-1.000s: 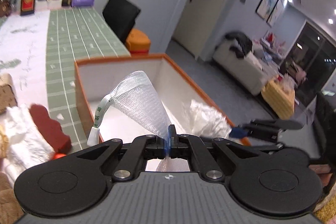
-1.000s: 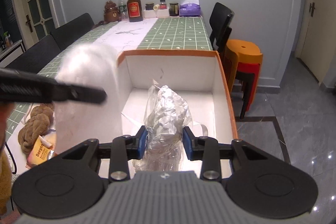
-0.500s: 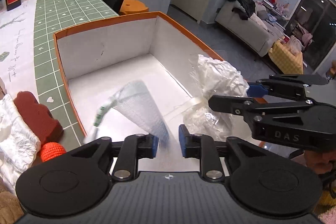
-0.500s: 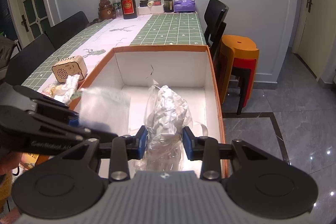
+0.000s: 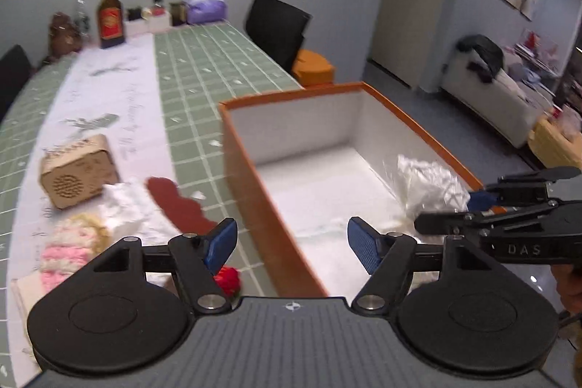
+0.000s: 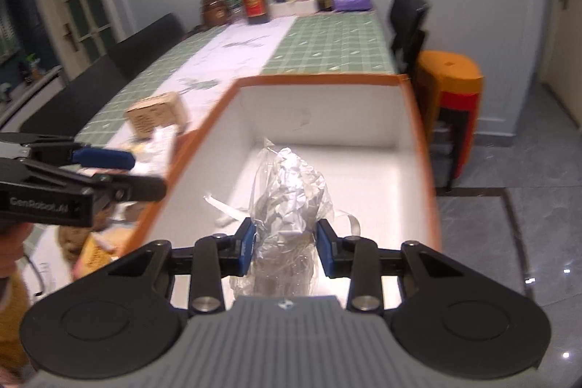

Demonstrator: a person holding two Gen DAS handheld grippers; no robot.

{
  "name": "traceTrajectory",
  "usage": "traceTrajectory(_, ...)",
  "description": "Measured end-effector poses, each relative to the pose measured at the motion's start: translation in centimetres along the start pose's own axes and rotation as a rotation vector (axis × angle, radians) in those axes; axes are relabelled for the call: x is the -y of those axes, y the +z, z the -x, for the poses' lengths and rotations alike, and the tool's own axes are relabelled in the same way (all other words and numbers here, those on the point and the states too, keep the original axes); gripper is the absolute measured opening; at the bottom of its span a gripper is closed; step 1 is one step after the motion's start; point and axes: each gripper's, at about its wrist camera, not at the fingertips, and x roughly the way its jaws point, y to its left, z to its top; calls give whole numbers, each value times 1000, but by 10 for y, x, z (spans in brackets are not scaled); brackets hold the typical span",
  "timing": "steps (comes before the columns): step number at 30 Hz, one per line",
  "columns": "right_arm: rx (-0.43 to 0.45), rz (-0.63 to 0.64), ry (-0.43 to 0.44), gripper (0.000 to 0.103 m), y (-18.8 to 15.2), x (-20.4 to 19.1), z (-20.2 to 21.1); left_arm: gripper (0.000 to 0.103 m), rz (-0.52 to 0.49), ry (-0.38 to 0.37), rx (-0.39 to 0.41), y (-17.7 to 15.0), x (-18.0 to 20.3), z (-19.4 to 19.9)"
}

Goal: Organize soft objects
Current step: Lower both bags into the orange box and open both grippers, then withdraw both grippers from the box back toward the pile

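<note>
Crumpled plastic bag (image 6: 287,191) sits clamped in the right gripper (image 6: 285,248) inside the orange box (image 6: 418,148), left gripper (image 5: 291,244) opening, empty.

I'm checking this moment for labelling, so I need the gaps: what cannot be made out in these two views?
- Left wrist view: motion blur smears the soft items beside the orange box; their kinds are unclear.
- Left wrist view: the left gripper, jaws opening and empty, hides the box's near floor.
- Right wrist view: what the crumpled plastic bag in the right gripper holds is unreadable.
</note>
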Motion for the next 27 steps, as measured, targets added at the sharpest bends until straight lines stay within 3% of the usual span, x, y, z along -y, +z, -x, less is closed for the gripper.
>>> traceTrajectory(3, -69, -6, 46, 35, 4, -7, -21, 82, 30, 68, 34, -6, -7, 8)
traceTrajectory(7, -184, -66, 109, 35, 5, -7, -51, 82, 113, 98, 19, -13, -27, 8)
traceTrajectory(14, -258, -99, 120, 37, 10, -11, -70, 82, 191, 139, 8, -25, -51, 9)
traceTrajectory(18, -291, -119, 66, 51, 13, -10, -78, 82, 216, 144, -1, -32, -61, 9)
traceTrajectory(22, -254, -39, -16, 60, 14, -24, -75, 82, 192, 159, -7, -38, -61, 6)
traceTrajectory(27, -239, -19, -60, 77, 15, -32, -70, 82, 185, 119, -13, -44, -62, 7)
